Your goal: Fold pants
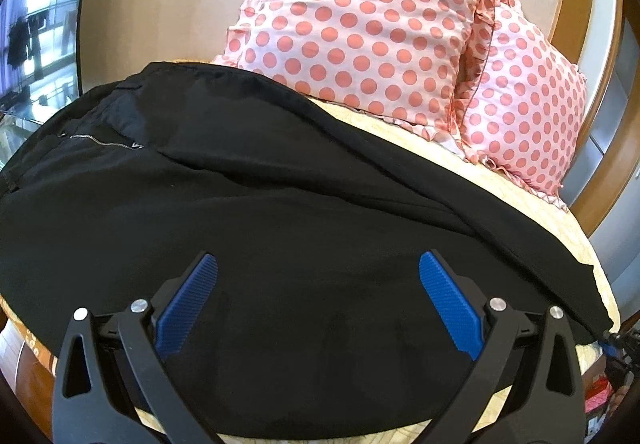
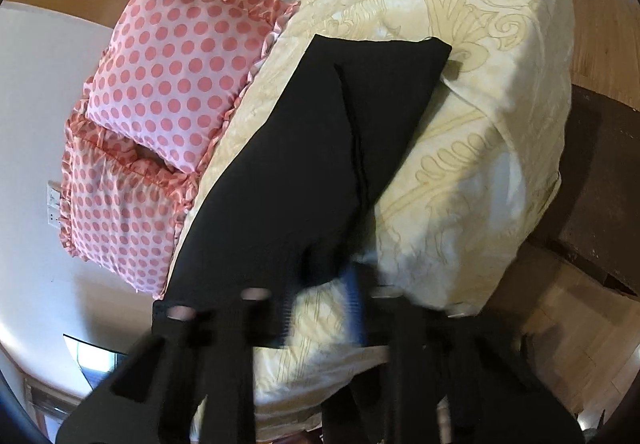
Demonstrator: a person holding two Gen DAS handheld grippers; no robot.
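Observation:
Black pants (image 1: pixel 248 204) lie spread across a cream patterned bedspread (image 1: pixel 532 200); a zip shows at the upper left. My left gripper (image 1: pixel 318 276) hovers over the pants' near part, its blue pads (image 1: pixel 188 304) wide apart and empty. In the right wrist view the pants (image 2: pixel 304 164) run away along the bed (image 2: pixel 480 124), folded lengthwise. My right gripper (image 2: pixel 324 304) is blurred by motion at the pants' near end; one blue pad (image 2: pixel 356 308) shows beside the cloth. Whether it grips the cloth is unclear.
Two pink polka-dot pillows (image 1: pixel 360 16) (image 2: pixel 172 72) lean at the head of the bed against a pale wall. A wooden headboard rim (image 1: pixel 596 56) curves behind them. A dark wooden piece (image 2: pixel 592 180) and wood floor (image 2: pixel 580 344) lie beside the bed.

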